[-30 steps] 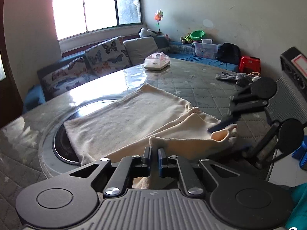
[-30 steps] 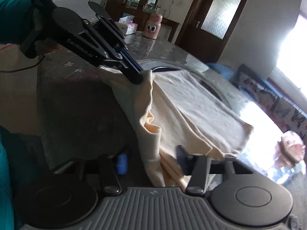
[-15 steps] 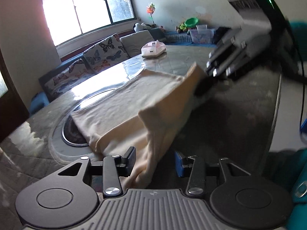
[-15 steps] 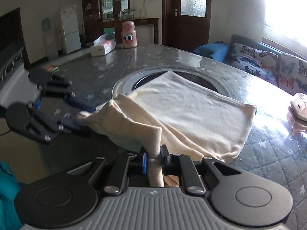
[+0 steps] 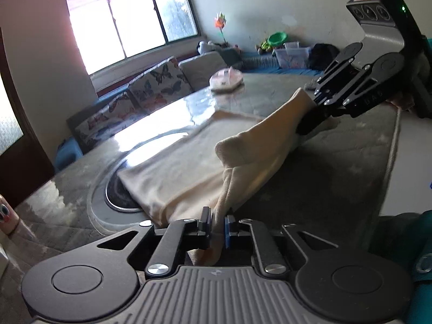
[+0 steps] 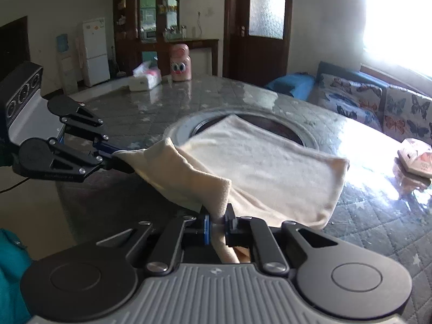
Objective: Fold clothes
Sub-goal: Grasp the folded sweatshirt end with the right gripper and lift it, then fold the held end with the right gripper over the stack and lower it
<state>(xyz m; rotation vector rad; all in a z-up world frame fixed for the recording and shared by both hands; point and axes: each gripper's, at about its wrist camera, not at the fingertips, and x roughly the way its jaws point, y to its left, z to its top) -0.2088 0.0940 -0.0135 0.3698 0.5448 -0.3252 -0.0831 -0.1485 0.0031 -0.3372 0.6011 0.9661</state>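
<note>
Soft matt cream cloth (image 5: 189, 172) lies on a glossy quilted table (image 6: 205, 105).

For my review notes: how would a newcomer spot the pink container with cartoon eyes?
Start at the big round table with the grey quilted cover. At its far edge, before the dark wooden door, stands the pink container, upright, just right of a white tissue box. It alone is pink and rounded, with two big cartoon eyes.

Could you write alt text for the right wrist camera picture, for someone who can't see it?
Two handheld grippers, the right gripper in front and the left gripper beyond, each pinch the near edge of a cream cloth lifted off a round grey table.
</note>
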